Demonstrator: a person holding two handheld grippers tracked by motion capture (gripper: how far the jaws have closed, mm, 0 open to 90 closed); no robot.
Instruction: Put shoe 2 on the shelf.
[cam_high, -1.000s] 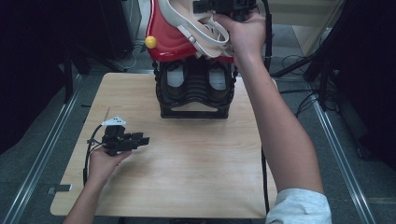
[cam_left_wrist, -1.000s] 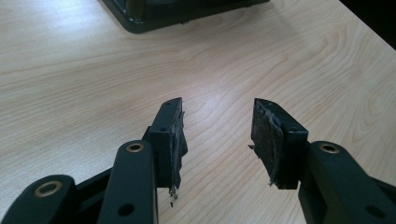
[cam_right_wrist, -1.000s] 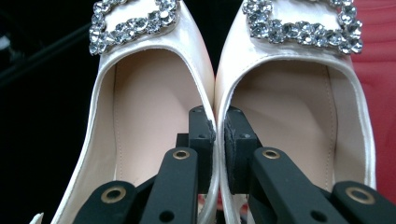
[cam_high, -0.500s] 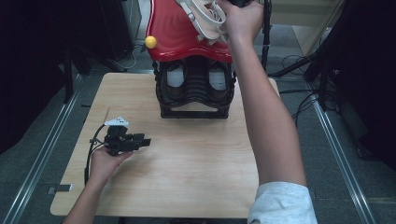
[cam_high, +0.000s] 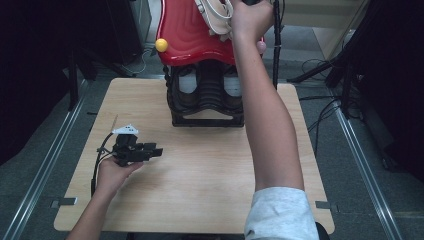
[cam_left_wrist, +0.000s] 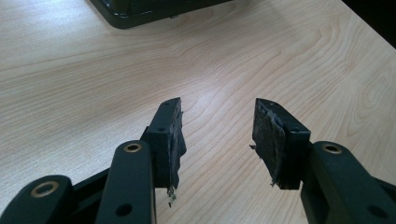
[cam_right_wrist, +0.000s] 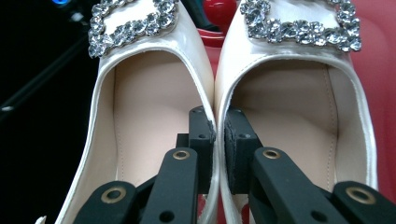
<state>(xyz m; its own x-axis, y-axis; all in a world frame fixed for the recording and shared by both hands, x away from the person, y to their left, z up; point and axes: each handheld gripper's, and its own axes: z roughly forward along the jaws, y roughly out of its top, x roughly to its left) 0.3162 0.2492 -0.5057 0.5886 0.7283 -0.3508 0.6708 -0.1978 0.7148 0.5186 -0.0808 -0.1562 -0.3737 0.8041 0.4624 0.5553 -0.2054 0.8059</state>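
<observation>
A pair of cream patent shoes with rhinestone buckles, the left shoe (cam_right_wrist: 149, 107) and the right shoe (cam_right_wrist: 289, 102), hang side by side. My right gripper (cam_right_wrist: 219, 123) is shut on their two touching inner walls, one jaw inside each shoe. From above, the shoes (cam_high: 215, 15) are held high over a glossy red shell (cam_high: 192, 35) at the far edge of the table, under the person's right hand (cam_high: 247, 17). My left gripper (cam_high: 155, 150) rests low over the wooden table (cam_high: 200, 190) at the left. It stands open (cam_left_wrist: 217, 121) with nothing between its worn pads.
Beneath the red shell stands a black ribbed stand (cam_high: 207, 95), whose base (cam_left_wrist: 140, 7) reaches onto the table's far middle. A yellow ball (cam_high: 161, 45) and a pink ball (cam_high: 261, 46) sit at the shell's sides. Cables and dark stands surround the table.
The right hand has carried the shoes farther away and slightly left, toward the top of the high view. The left hand and its gripper have stayed put.
</observation>
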